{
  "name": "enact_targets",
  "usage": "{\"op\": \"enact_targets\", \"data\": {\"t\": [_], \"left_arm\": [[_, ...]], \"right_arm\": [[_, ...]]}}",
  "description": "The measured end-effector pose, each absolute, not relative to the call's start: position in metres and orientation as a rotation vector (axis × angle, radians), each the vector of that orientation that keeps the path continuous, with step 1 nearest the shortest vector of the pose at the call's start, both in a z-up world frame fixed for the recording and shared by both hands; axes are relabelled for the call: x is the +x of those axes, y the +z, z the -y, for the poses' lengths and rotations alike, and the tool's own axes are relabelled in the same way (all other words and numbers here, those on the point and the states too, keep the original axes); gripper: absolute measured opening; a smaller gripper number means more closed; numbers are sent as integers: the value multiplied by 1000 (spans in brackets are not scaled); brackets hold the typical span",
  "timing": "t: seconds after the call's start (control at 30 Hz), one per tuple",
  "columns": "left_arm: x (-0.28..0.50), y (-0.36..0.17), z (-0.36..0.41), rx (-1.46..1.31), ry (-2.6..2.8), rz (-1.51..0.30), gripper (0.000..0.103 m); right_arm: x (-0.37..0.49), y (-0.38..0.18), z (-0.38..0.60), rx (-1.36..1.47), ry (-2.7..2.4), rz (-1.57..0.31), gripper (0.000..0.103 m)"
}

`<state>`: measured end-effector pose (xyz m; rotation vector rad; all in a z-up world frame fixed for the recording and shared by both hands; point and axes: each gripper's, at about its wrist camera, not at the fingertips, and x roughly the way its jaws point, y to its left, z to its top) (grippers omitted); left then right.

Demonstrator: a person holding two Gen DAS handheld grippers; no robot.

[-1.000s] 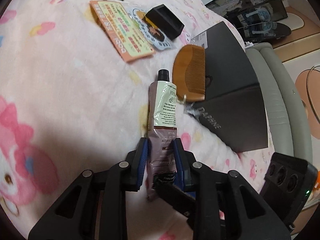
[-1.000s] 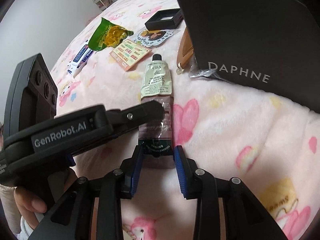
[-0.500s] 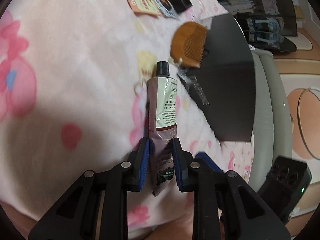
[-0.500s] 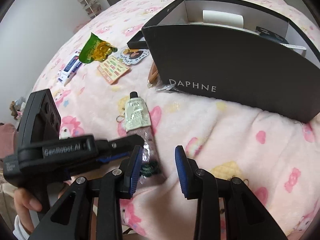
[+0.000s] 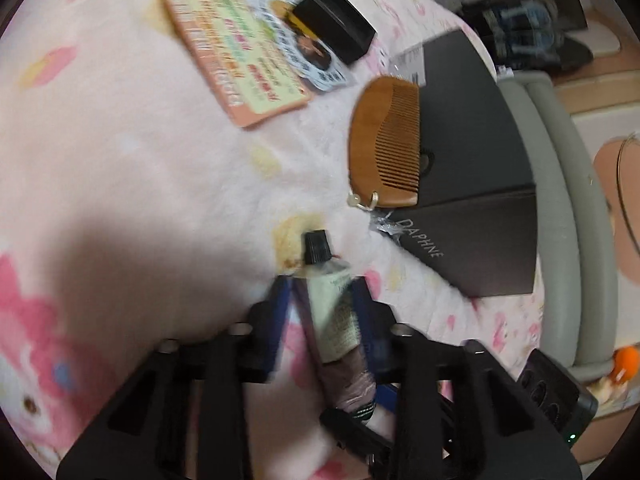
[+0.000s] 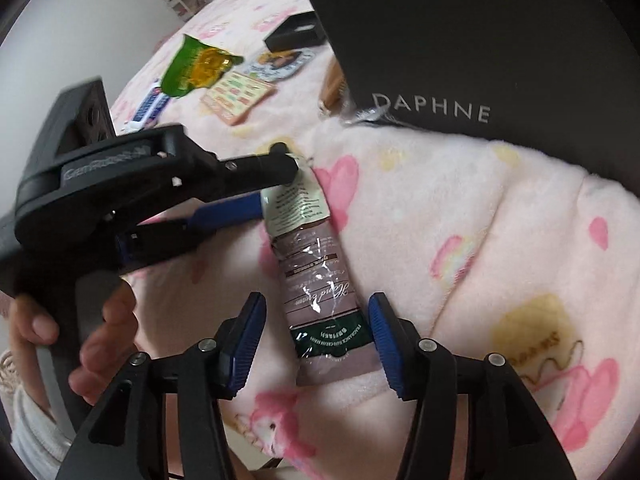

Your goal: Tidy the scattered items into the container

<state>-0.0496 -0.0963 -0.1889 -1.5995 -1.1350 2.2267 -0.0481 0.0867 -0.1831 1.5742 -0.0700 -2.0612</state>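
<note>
A hand cream tube point(image 6: 316, 276) with a black cap lies on the pink blanket in front of the dark DAPHNE box point(image 6: 472, 48). My left gripper point(image 5: 322, 296) straddles the tube point(image 5: 336, 320) near its cap end, jaws a little apart around it; the view is blurred. In the right wrist view the left gripper point(image 6: 276, 184) reaches in from the left. My right gripper point(image 6: 318, 328) is open, its blue pads on either side of the tube's crimped end, not touching it.
A wooden comb point(image 5: 386, 144) leans on the box point(image 5: 472, 184). A pink card point(image 5: 236, 56), a sticker, a small black box point(image 5: 334, 26), a green snack packet point(image 6: 196, 64) and a blue-white tube point(image 6: 148, 108) lie further off. A grey bed rail point(image 5: 560, 216) runs beyond the box.
My left gripper has loosened and slid forward along the tube toward its cap. My right gripper has come down and forward, jaws opened wider around the tube's crimped end.
</note>
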Motion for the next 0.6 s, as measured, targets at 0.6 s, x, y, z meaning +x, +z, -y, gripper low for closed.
{"op": "enact_targets", "data": {"t": [0.6], "left_arm": [[-21,-188,62,-1536,2177,1210,8]], "right_arm": [[-41,-162,-103,1476,-2020,-250,39]]}}
